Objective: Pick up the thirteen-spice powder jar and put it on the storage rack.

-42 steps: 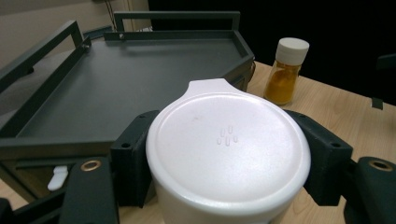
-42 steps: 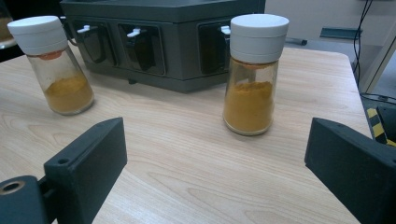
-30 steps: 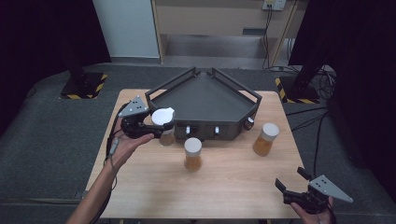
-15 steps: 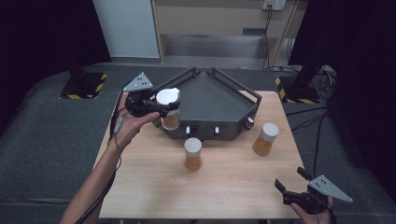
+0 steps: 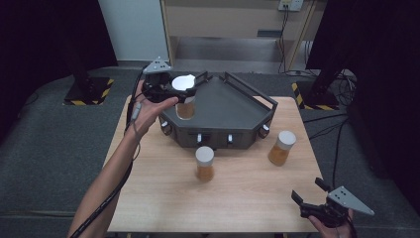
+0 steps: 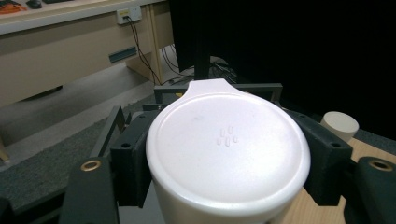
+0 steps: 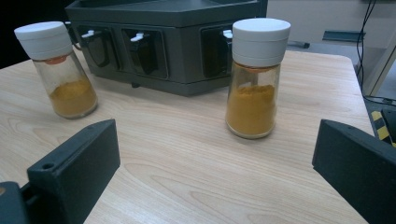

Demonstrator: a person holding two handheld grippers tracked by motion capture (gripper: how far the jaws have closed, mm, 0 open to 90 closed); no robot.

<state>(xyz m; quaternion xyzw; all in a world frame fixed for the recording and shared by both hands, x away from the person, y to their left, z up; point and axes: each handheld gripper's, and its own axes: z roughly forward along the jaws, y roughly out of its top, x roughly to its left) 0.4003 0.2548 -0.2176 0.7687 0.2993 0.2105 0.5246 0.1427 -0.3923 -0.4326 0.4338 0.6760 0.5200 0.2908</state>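
High view: wooden table (image 5: 163,198) on grey carpet (image 5: 49,148).

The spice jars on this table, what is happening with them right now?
A person is working with a handheld gripper in each hand. The left gripper is shut on a spice jar with a white cap and orange powder, holding it by the cap above the left part of the dark tray rack. Two more jars of the same kind stand on the wooden table: the middle jar in front of the rack and the right jar beside it. The right gripper waits open near the table's front right corner, holding nothing.
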